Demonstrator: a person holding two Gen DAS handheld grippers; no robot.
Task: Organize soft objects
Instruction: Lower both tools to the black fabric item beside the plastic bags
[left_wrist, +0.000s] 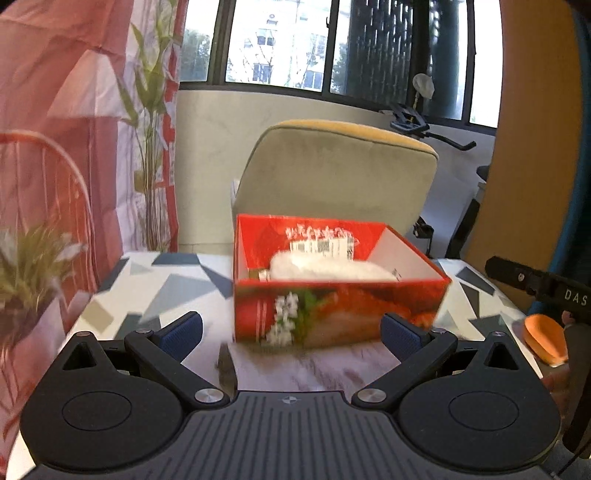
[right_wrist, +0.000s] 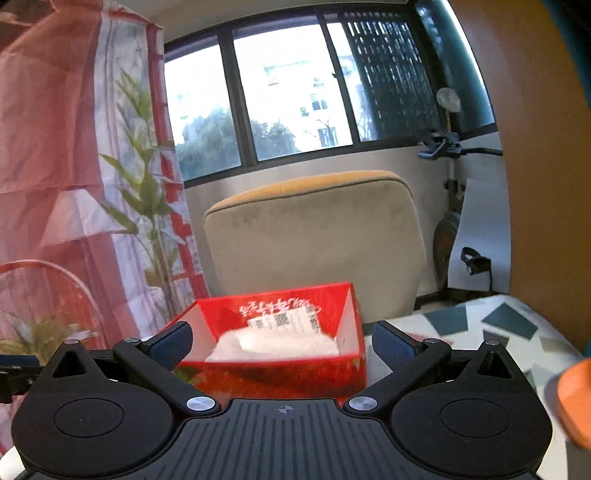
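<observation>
A red open box (left_wrist: 332, 306) stands on the patterned table (left_wrist: 147, 295). A white soft object (left_wrist: 328, 267) lies inside it. My left gripper (left_wrist: 291, 332) is open and empty, just in front of the box. In the right wrist view the same box (right_wrist: 280, 373) with the white soft object (right_wrist: 277, 343) sits right ahead. My right gripper (right_wrist: 280, 345) is open and empty, its fingers on either side of the box's near part.
A beige chair back (left_wrist: 332, 177) stands behind the table. A potted plant (left_wrist: 29, 266) and a red curtain are at the left. An orange object (left_wrist: 545, 341) lies at the table's right edge, beside the other gripper's black body (left_wrist: 546, 284).
</observation>
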